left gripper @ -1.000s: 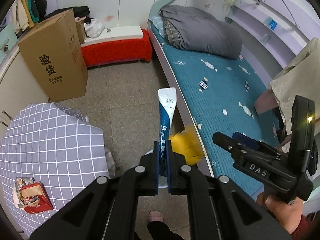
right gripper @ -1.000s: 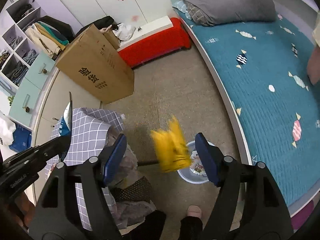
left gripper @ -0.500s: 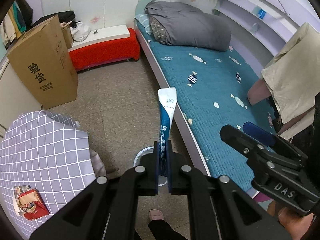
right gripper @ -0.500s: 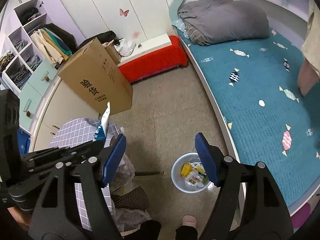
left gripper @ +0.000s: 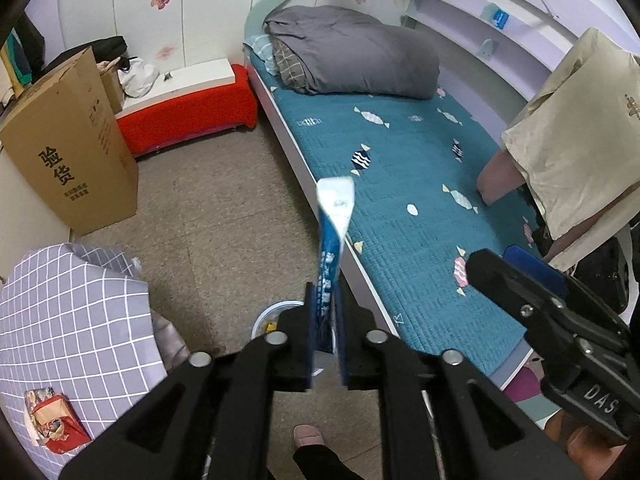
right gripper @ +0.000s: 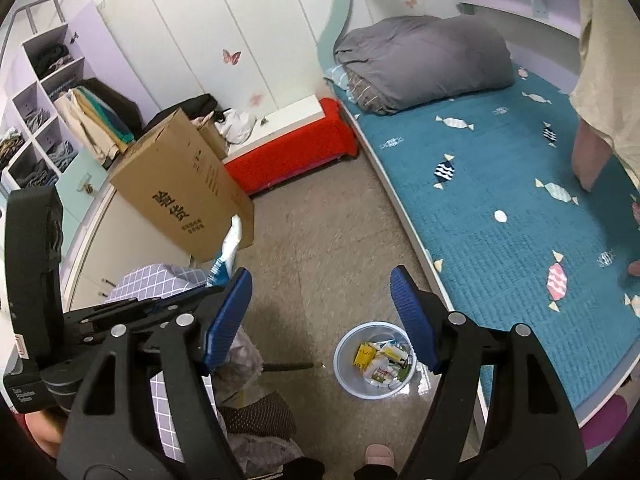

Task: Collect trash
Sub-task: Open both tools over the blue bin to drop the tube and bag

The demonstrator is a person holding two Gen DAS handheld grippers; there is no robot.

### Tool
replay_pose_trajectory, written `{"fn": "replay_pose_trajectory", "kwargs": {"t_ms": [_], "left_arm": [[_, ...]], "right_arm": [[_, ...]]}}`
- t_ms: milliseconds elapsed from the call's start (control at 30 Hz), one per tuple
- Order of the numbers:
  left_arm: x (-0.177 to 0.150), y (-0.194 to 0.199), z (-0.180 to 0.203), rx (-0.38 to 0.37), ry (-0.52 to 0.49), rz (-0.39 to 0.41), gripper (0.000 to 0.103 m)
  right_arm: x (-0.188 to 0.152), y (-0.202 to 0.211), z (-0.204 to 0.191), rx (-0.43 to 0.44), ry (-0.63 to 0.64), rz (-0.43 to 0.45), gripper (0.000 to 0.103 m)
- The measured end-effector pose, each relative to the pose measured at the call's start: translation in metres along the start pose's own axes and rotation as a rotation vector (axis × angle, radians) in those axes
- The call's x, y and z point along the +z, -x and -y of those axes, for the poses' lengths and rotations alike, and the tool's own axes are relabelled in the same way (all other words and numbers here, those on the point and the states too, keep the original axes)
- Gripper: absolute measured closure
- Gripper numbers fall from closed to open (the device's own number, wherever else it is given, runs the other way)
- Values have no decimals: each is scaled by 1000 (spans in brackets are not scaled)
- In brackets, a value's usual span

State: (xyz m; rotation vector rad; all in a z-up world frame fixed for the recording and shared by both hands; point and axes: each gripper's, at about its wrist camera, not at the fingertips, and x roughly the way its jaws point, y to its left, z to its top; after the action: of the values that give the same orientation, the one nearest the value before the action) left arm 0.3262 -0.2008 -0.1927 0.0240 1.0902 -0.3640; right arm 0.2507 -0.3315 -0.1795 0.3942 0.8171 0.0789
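The left tool (left gripper: 323, 322) has its jaws opening, and the long blue-and-white plastic wrapper (left gripper: 332, 240) stands between them, leaning against the left pad with a gap showing on the other side, its white end poking up past the fingertips. Straight below that tool, the pale blue round plastic bin (right gripper: 374, 358) sits on the speckled grey floor (left gripper: 224, 208), already holding a yellow packet and white scraps. The right tool (right gripper: 322, 320) is spread wide with nothing between its blue ribbed pads, hanging above and just left of the bin. The bin stands just beside the curved white edge of the bed with the teal candy-print cover (left gripper: 404, 184), and the counter under a grey checked cloth (left gripper: 68, 312) closes in on the other side. Open floor runs ahead toward the tall brown cardboard box (left gripper: 76, 148) and the low red bench (left gripper: 188, 116).
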Motion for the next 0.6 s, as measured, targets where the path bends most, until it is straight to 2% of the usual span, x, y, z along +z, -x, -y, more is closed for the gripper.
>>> {"fn": "replay_pose_trajectory", "kwargs": {"t_ms": [33,67,200,600], "left_arm": [[1,-3,2,8,-6,-9,64],[1,-5,4,23,-11,-15,44],[-2,-3,7,43,-5,2,39],[-12,30,-4,80,39,70,38]], "right_arm": [[-1,1,0,-5,-3,2,32],[-1,2,2,-7,-8,3,32],[-1,5,7,-7,-17,4,32],[-3,11,-11,38,23,6,32]]}}
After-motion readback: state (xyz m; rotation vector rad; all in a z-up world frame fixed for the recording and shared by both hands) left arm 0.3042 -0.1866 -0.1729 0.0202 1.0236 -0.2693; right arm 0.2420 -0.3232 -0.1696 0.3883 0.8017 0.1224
